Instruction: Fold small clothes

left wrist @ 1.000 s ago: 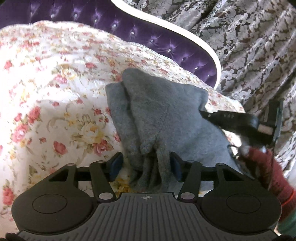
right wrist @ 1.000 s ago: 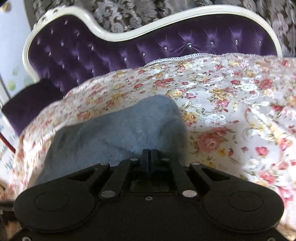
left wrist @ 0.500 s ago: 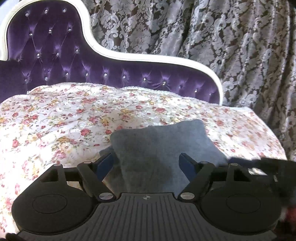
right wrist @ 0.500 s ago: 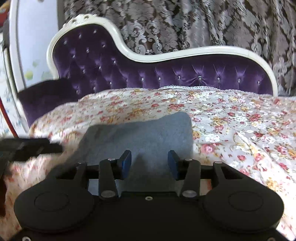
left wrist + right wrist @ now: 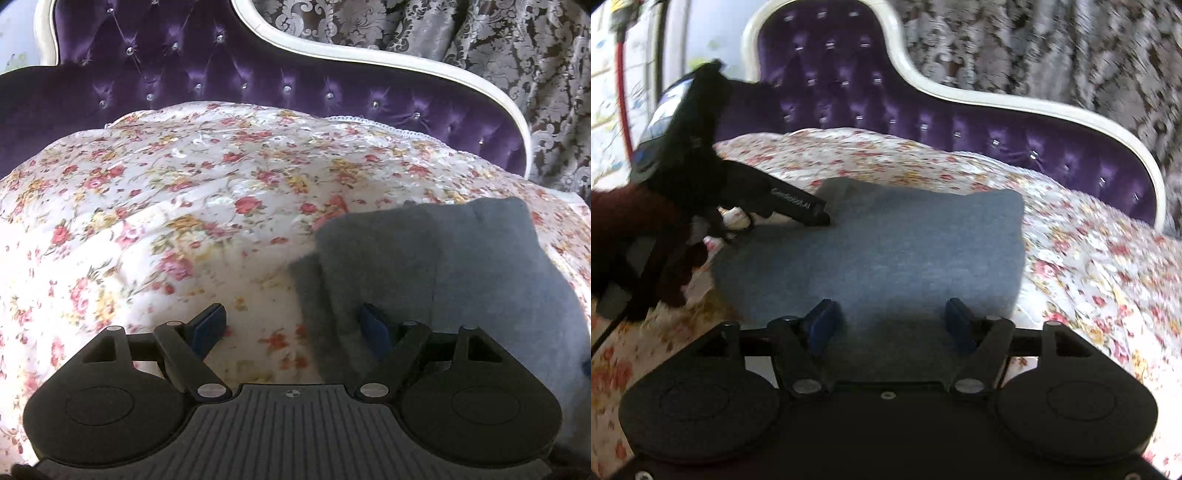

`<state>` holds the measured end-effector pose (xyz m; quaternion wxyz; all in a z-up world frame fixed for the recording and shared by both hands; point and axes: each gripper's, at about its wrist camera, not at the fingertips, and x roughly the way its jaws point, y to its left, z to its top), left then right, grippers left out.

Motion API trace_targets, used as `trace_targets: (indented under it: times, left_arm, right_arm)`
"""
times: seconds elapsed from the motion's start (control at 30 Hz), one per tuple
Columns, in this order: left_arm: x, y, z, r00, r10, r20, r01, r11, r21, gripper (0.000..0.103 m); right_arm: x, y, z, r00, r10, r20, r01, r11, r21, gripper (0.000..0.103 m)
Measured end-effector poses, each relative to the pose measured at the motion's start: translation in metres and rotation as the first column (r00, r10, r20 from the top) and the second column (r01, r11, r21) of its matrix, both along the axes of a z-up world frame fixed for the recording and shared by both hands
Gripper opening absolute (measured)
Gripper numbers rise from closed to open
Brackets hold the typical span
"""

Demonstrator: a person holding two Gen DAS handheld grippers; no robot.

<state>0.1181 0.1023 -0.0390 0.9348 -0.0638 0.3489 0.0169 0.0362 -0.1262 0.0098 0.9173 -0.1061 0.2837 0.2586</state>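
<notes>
A folded grey fleece garment (image 5: pixel 461 266) lies flat on the floral cover (image 5: pixel 184 192), at the right of the left wrist view. My left gripper (image 5: pixel 291 325) is open and empty, its right finger over the garment's left edge. In the right wrist view the garment (image 5: pixel 886 243) lies straight ahead. My right gripper (image 5: pixel 890 321) is open and empty just above its near edge. The left gripper's body (image 5: pixel 783 199) shows there at the garment's far left corner, held by a hand in a dark red sleeve.
A purple tufted backrest with a white frame (image 5: pixel 258 74) rises behind the cover. A patterned grey curtain (image 5: pixel 498 48) hangs behind it. The floral cover (image 5: pixel 1089 258) extends to the right of the garment.
Both grippers have let go of the garment and opened. The garment now lies folded flat. My left gripper has shifted left, so the garment sits to its right.
</notes>
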Motion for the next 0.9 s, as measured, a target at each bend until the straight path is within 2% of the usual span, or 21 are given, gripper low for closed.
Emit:
trace_targets:
  times: [0.07,0.13,0.27,0.37,0.47,0.53,0.57,0.63,0.67,0.7,0.73,0.77,0.83,0.9]
  left_arm:
    - [-0.004,0.001,0.002,1.000,-0.004,0.000,0.004,1.000,0.004,0.079]
    - [-0.004,0.001,0.003,1.000,-0.005,-0.004,0.005,1.000,-0.002,0.079]
    - [-0.003,0.000,0.003,1.000,-0.008,-0.007,0.008,1.000,0.004,0.079]
    - [-0.002,-0.001,0.001,1.000,-0.008,-0.008,0.008,1.000,0.003,0.079]
    - [-0.002,-0.002,0.001,1.000,-0.011,-0.008,0.011,1.000,0.009,0.080]
    - [-0.004,0.001,0.004,1.000,-0.010,-0.002,0.010,1.000,-0.009,0.080]
    - [-0.007,0.003,0.007,1.000,-0.007,0.003,0.007,1.000,-0.025,0.081]
    - [-0.015,0.006,0.016,1.000,0.000,0.018,0.001,0.999,-0.045,0.088]
    - [-0.022,0.007,0.023,0.999,0.007,0.037,-0.005,0.999,-0.046,0.089]
    - [-0.028,0.005,0.030,0.998,0.013,0.053,-0.011,0.999,-0.044,0.093]
    - [-0.035,0.003,0.037,0.997,0.014,0.071,-0.011,0.999,-0.042,0.103]
    - [-0.042,0.000,0.044,0.996,0.011,0.087,-0.007,0.999,-0.040,0.103]
    - [-0.056,-0.009,0.057,0.993,-0.006,0.115,0.009,1.000,-0.026,0.103]
    - [-0.071,-0.020,0.066,0.988,-0.047,0.147,0.049,0.999,-0.010,0.103]
  right_arm:
    - [-0.001,-0.003,0.006,0.999,0.033,0.002,-0.033,0.999,0.030,0.073]
    - [0.008,-0.012,0.018,1.000,0.004,0.019,-0.006,0.995,0.095,0.072]
    - [0.059,-0.029,0.035,0.997,-0.078,-0.006,0.078,0.980,0.185,0.072]
    - [0.113,-0.032,0.033,0.991,-0.093,-0.099,0.113,0.967,0.227,0.072]
    - [0.162,-0.024,0.016,0.973,-0.081,-0.216,0.132,0.962,0.237,0.073]
    - [0.179,-0.014,0.000,0.954,-0.041,-0.298,0.116,0.964,0.238,0.074]
    - [0.182,-0.011,-0.005,0.951,-0.037,-0.306,0.114,0.965,0.236,0.074]
    - [0.174,-0.012,0.001,0.963,-0.036,-0.269,0.104,0.964,0.244,0.074]
    - [0.168,-0.016,0.007,0.969,-0.042,-0.243,0.107,0.960,0.258,0.075]
    - [0.156,-0.022,0.016,0.977,-0.053,-0.206,0.112,0.952,0.285,0.083]
    - [0.147,-0.028,0.025,0.983,-0.065,-0.173,0.116,0.946,0.303,0.098]
    - [0.133,-0.034,0.035,0.988,-0.081,-0.131,0.119,0.941,0.316,0.103]
    - [0.102,-0.043,0.053,0.992,-0.114,-0.047,0.123,0.938,0.324,0.103]
    - [0.070,-0.047,0.067,0.989,-0.147,0.002,0.139,0.943,0.303,0.103]
